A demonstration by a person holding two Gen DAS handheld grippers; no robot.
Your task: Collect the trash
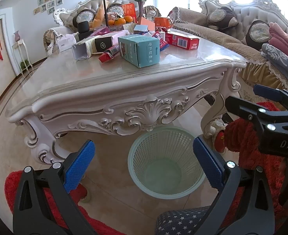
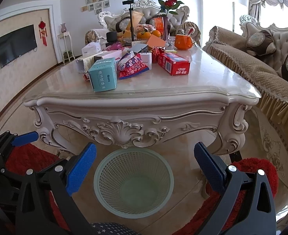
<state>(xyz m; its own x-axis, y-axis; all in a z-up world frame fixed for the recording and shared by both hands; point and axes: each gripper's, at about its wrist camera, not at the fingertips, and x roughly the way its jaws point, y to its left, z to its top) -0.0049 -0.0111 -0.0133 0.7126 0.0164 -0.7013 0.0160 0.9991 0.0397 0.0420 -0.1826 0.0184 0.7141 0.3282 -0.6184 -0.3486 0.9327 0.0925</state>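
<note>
Both my grippers, left [image 1: 144, 162] and right [image 2: 144, 166], hover with fingers spread above the empty basket [image 2: 104, 168], ready for the desk [image 2: 202, 82] trash.

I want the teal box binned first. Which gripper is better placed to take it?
Probably the left gripper: the teal box sits toward the table's left side. The right gripper is equally open and empty, so the edge is slight.

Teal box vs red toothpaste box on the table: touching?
Apart. In the right wrist view, the teal box sits near the table's front edge, left; the red toothpaste box lies further right, with bare tabletop and a snack wrapper between them.
</note>
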